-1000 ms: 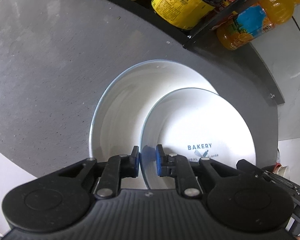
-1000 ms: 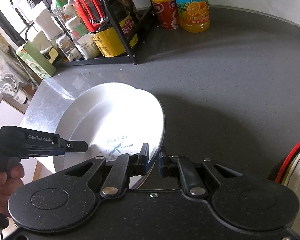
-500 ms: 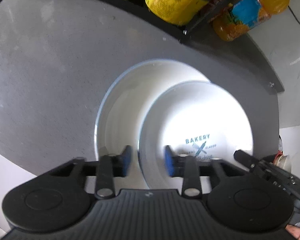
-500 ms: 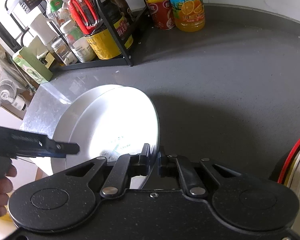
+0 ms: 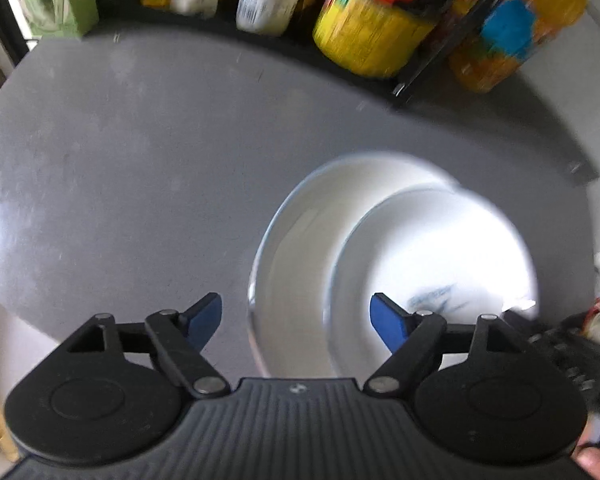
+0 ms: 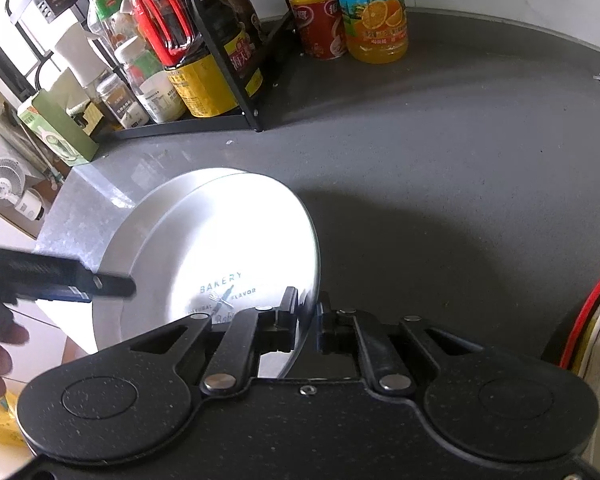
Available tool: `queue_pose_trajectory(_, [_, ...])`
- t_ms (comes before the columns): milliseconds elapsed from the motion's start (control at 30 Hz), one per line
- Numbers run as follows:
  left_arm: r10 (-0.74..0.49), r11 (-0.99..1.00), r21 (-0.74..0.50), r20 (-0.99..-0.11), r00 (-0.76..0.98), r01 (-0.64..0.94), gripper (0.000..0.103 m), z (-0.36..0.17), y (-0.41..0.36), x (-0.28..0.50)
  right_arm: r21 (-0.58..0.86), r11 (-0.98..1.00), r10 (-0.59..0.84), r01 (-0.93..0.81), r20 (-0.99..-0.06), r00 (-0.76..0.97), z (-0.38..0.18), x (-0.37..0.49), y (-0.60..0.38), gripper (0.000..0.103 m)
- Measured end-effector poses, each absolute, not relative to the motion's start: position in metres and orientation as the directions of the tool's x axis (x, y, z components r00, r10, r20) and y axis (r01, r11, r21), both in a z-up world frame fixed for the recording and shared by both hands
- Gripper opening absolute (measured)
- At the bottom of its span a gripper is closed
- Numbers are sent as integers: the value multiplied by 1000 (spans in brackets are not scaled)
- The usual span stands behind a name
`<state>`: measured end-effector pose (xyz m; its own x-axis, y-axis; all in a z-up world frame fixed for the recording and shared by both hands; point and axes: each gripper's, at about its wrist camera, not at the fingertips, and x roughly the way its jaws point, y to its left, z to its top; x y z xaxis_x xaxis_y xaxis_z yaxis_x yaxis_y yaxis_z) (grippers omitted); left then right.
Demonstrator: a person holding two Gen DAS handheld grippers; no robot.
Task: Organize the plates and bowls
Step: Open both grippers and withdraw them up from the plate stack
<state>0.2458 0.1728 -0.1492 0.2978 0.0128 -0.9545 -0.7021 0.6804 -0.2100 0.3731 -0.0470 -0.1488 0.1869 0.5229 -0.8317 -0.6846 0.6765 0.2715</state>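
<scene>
— Where is the small plate (image 6: 236, 248) found?
— It is seen tilted inside the larger white plate (image 6: 136, 220), which lies on the grey table (image 6: 440, 168) near its edge. "BAKERY" is printed on the small plate's face.

— How is it held?
— Its rim is clamped between the shut fingers of the right tongs (image 6: 308, 322), on the side of the large plate away from the black rack (image 6: 236, 92).

— And the left tongs (image 5: 296, 314)?
— They are spread wide, with blue pads (image 5: 204, 314) showing. Nothing is gripped. They are held at the large plate's near edge (image 5: 284, 280), one pad over bare table, the other in front of the small plate (image 5: 440, 248). That view is blurred.

— What is set beyond the large plate?
— The rack of bottles and jars is placed beyond it, by the wall. An orange juice bottle (image 6: 376, 12) and red cans (image 6: 320, 28) are stood just beside the rack.
</scene>
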Motion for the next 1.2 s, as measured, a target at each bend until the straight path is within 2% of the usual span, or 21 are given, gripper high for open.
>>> queue_pose_trajectory(133, [4,697,-172,-970,243,-696,80,-166,168,253,249,694,499,-676,-843,201,-151,373,-43,18])
queue_pose_trajectory(300, [-9,675,-201,-964,264,-710,79,-173,171,255,225,698,480,-680,-851,211,-153,374,-39,25])
queue_pose_trajectory(400, [6,671,-209,-958,287,-711,74,-172,175,254,219,705,469,-675,-857,213,-155,376,-38,31])
queue_pose_trajectory(467, [5,658,-234,-949,314,-716,61,-170,179,252,218,711,464,-669,-860,213,-157,377,-37,34])
queue_pose_trajectory(533, [-11,650,-261,-942,335,-713,53,-167,182,251,214,718,455,-662,-864,215,-158,376,-35,37])
queue_pose_trajectory(767, [-42,633,-316,-926,376,-707,37,-165,195,236,210,739,433,-640,-876,212,-165,369,-22,38])
queue_pose_trajectory(1000, [-84,655,-341,-920,383,-675,36,-166,197,237,190,773,407,-606,-880,244,-165,366,-16,41])
queue_pose_trajectory(1133, [-107,684,-335,-925,365,-648,41,-167,201,239,178,789,394,-588,-881,263,-163,360,-17,45])
queue_pose_trajectory(1200, [-107,725,-308,-934,341,-616,43,-164,200,242,182,805,396,-565,-873,283,-158,355,-22,52])
